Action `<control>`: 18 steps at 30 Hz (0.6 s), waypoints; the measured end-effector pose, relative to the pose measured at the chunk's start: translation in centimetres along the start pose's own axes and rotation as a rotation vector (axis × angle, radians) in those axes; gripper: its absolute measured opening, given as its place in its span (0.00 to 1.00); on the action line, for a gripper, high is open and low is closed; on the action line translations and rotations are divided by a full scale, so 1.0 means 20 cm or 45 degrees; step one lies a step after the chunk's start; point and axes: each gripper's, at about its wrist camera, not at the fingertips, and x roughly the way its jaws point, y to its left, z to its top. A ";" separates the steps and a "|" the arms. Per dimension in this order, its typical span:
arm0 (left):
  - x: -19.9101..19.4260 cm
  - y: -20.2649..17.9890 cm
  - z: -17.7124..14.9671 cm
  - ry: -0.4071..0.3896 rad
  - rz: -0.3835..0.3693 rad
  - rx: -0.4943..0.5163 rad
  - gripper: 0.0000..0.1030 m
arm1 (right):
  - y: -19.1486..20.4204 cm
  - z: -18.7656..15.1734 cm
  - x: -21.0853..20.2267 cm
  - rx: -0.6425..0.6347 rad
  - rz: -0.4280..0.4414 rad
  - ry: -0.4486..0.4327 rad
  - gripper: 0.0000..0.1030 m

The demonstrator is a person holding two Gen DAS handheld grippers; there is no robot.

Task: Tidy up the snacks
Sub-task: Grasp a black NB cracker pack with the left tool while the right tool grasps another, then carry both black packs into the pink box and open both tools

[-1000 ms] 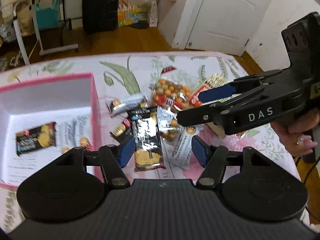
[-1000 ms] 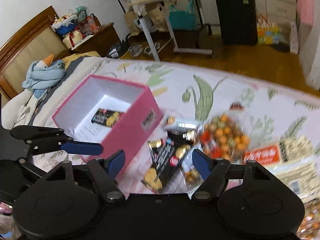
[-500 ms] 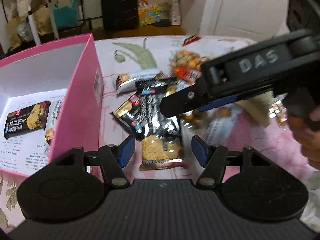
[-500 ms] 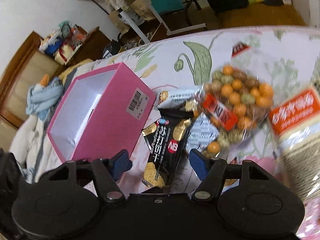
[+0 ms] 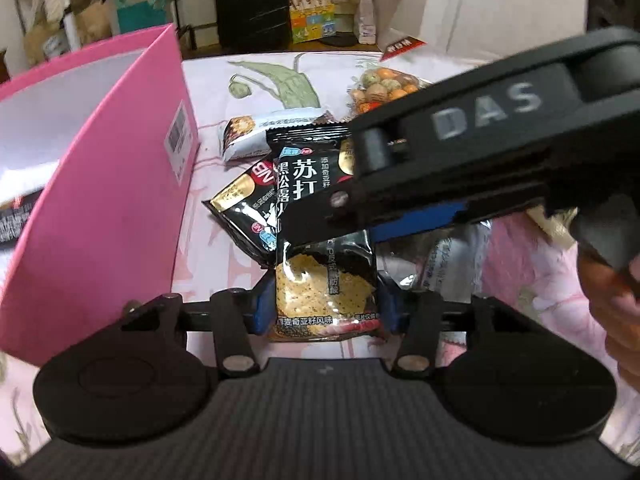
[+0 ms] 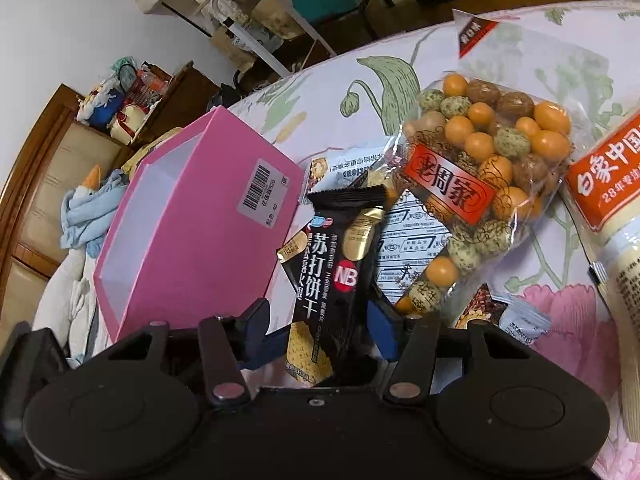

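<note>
A black soda-cracker packet (image 5: 324, 280) lies on the flowered cloth, on top of a second black packet (image 5: 244, 212). My left gripper (image 5: 326, 312) is open, its blue pads on either side of the packet's near end. My right gripper (image 6: 320, 322) is also open and straddles the same packet (image 6: 332, 280) from the other side; its arm crosses the left wrist view (image 5: 460, 148). The pink box (image 5: 100, 208) stands just left, also seen in the right wrist view (image 6: 208, 232).
A clear bag of coated peanuts (image 6: 484, 168), an orange-labelled noodle pack (image 6: 608, 184), silver-white wrappers (image 5: 272, 132) and a small pale sachet (image 6: 520, 324) lie around the packet. A desk, suitcase (image 5: 252, 0) and door stand beyond the bed.
Both grippers have moved lower and closer to the black cracker packet, which now sits between each pair of pads. The pink box has come nearer on the left.
</note>
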 end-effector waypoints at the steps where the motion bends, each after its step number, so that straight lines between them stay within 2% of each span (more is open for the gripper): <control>1: 0.00 -0.01 0.00 0.005 0.010 0.015 0.46 | 0.01 0.00 0.01 -0.022 -0.015 -0.001 0.52; 3: -0.01 -0.01 0.00 0.023 0.013 0.015 0.46 | 0.02 -0.02 0.01 -0.056 -0.059 -0.004 0.32; 4: -0.01 0.00 0.01 0.035 0.012 0.018 0.46 | 0.02 -0.02 0.01 -0.051 -0.072 -0.004 0.27; 9: -0.07 0.00 0.03 0.061 -0.025 0.039 0.46 | -0.04 -0.04 -0.06 0.052 -0.006 -0.026 0.27; 15: -0.17 -0.03 0.02 0.105 -0.012 0.108 0.46 | -0.01 -0.10 -0.11 0.071 0.020 -0.021 0.27; 18: -0.23 -0.04 0.01 0.133 -0.028 0.119 0.46 | 0.06 -0.13 -0.13 0.052 -0.005 0.001 0.27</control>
